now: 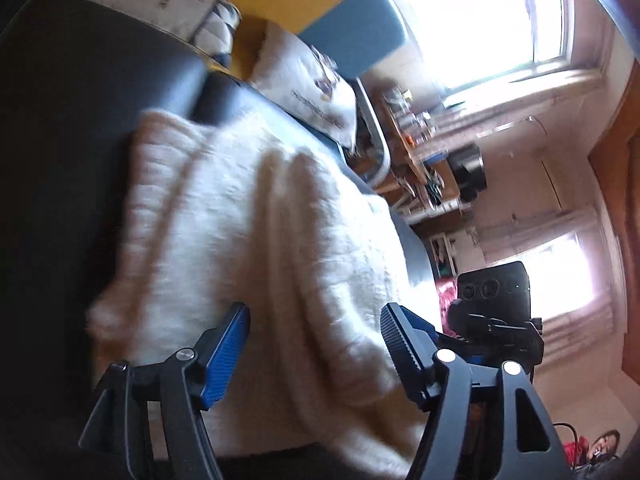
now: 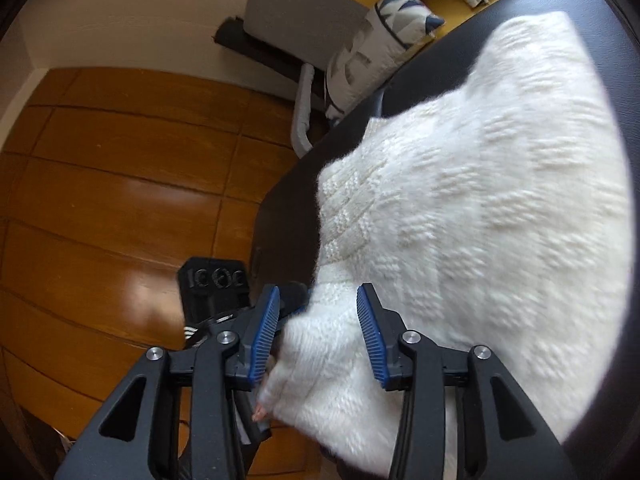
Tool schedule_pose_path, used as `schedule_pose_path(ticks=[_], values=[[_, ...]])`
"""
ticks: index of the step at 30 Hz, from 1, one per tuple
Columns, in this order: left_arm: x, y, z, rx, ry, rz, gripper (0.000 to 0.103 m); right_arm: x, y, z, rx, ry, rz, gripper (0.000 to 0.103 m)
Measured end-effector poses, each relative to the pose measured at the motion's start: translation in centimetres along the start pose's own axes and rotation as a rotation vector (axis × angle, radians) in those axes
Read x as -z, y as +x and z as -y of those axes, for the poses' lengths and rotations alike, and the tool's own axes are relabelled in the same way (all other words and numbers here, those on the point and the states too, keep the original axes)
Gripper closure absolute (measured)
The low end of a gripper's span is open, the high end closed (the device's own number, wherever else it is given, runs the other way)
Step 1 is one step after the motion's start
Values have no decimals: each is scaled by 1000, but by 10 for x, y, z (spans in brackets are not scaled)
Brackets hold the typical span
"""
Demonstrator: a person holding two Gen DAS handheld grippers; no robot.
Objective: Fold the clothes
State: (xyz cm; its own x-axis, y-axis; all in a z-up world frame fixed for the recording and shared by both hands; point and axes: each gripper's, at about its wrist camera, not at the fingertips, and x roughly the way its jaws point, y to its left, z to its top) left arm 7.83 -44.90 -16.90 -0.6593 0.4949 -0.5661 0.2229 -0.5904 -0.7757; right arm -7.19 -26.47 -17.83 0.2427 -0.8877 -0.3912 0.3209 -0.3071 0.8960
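Observation:
A white fluffy knit sweater [image 1: 248, 216] lies spread on a dark padded surface [image 1: 80, 120]. In the left wrist view my left gripper [image 1: 314, 320] is open, its blue pads wide apart, with a bunched fold of the sweater between them. The black body of the right gripper [image 1: 496, 300] shows close at its right. In the right wrist view the sweater [image 2: 480, 200] fills the right side. My right gripper [image 2: 318, 300] is open over the sweater's near corner, and knit lies between the pads unclamped. The left gripper's body [image 2: 212, 284] sits just to its left.
Patterned pillows [image 2: 372, 52] and a white cushion [image 1: 308, 80] lie at the far end of the dark surface. The wooden floor [image 2: 120, 180] runs beyond its edge. A cluttered desk [image 1: 420, 148] stands under bright windows [image 1: 480, 20]. A person in red [image 1: 592, 446] is low at right.

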Motion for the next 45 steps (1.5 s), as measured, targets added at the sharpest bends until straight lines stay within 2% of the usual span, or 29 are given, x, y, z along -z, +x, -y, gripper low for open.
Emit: schedule_pose_path(ticks=[3,4,5,6,8,11,12,15,17,22,25,28,30,31,34,37,38,40,42,45], values=[[-5,11,9,-43,34,-2,36,12,-25,5,24,-9,25,53],[-6,13,13,-67,51,5,48,16,-33,6,32,-12,34,52],[-5,13,18,-114,88,15,81,20,-42,8,40,-14,42,51],[-4,13,24,-155,123,27,83,24,-50,10,47,-17,51,50],[-1,6,39,-181,186,71,88,32,-66,13,63,-23,68,50],[6,-16,83,-211,360,149,89,41,-87,22,76,-34,83,51],[6,-21,96,-215,405,157,89,44,-92,24,76,-35,87,51],[-2,-26,124,-301,540,157,89,51,-102,26,92,-49,105,50],[-14,-26,120,-364,569,152,89,56,-108,26,110,-65,117,50],[-18,-38,109,-368,561,167,89,84,-131,11,216,-224,140,50],[-21,-42,120,-310,553,172,89,83,-116,1,191,-279,71,50],[-30,-39,134,-301,559,137,89,96,-98,-11,100,-341,-25,50],[-34,-31,141,-328,576,119,89,112,-86,-29,103,-439,-70,51],[-36,-28,142,-336,574,110,89,120,-77,-38,117,-485,-97,51],[-39,-28,138,-338,558,109,89,138,-64,-56,307,-648,-51,51],[-40,-35,130,-309,545,130,89,149,-63,-62,161,-633,-145,51],[-40,-37,129,-300,543,135,89,155,-62,-66,158,-663,-158,51],[-38,-41,128,-286,540,154,89,160,-54,-67,187,-699,-177,51],[-35,-45,129,-279,546,169,89,156,-43,-61,263,-703,-134,51],[-35,-53,127,-288,557,183,89,143,-32,-34,462,-645,-68,52]])
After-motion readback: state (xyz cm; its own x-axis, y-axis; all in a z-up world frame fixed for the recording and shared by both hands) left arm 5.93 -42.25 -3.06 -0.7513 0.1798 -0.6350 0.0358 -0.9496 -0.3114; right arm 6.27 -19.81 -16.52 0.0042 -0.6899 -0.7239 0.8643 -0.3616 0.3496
